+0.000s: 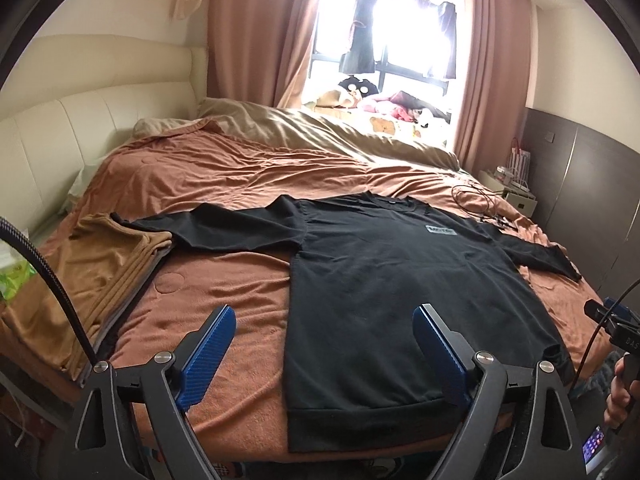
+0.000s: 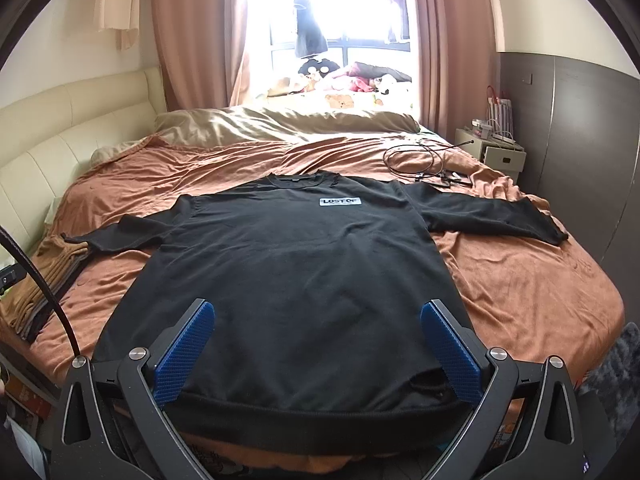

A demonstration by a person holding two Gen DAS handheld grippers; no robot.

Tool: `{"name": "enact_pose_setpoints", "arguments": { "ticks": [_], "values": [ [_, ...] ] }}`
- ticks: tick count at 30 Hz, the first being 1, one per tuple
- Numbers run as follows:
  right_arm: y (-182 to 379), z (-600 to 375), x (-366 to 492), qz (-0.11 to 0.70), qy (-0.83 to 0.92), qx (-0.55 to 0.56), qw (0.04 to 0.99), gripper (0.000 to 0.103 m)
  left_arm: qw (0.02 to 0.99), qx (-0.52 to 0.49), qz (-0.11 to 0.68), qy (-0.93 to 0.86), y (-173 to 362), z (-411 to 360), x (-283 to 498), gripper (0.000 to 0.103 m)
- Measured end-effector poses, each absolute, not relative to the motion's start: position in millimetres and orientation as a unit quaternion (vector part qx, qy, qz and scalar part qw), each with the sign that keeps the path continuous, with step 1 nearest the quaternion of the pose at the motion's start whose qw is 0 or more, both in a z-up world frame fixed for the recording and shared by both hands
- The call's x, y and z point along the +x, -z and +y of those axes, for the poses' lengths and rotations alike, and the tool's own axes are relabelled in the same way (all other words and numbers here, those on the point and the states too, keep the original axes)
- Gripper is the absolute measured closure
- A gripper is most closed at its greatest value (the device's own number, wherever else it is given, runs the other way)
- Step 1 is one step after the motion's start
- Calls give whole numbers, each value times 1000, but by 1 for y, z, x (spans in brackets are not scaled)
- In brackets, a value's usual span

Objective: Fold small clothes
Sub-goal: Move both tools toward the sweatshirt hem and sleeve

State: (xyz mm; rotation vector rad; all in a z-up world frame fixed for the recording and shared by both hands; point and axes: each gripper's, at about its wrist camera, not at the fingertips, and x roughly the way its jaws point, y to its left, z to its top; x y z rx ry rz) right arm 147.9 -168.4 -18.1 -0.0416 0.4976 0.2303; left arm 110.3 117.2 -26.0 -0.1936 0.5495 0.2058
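The black sweatshirt (image 2: 296, 264) lies spread flat on the bed (image 2: 532, 292), sleeves out left and right; the left gripper (image 1: 324, 354) hangs over its near left hem, jaws wide, gripping nothing; the right gripper (image 2: 318, 346) — jaws equally wide — straddles the near hem, empty.

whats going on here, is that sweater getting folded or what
A person holds a two-finger gripper in each hand over a bed. A black long-sleeved sweater lies flat and face up on the orange cover, both sleeves spread out, not yet folded. The left gripper and the right gripper hover near its bottom hem, jaws open and holding nothing. A stack of folded tan clothes sits by the sweater's sleeve, and a coiled cable lies further up the bed.
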Motion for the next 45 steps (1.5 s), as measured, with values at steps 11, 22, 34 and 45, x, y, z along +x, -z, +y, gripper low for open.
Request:
{"name": "enact_pose_setpoints", "arguments": {
  "ticks": [11,22,34,45],
  "values": [
    [15,-156,203,289,-149,-26,945,0,938,-110,293,-146,31,161,158,12],
    [22,-134,253,284,-178,-27,942,0,927,-125,308,-174,44,215,200,20],
    [45,-92,322,325,-192,-31,925,29,906,-134,345,-205,81,273,260,29],
    [68,-63,379,368,-203,-27,907,53,876,-138,391,-246,127,330,319,38]
  ]
}}
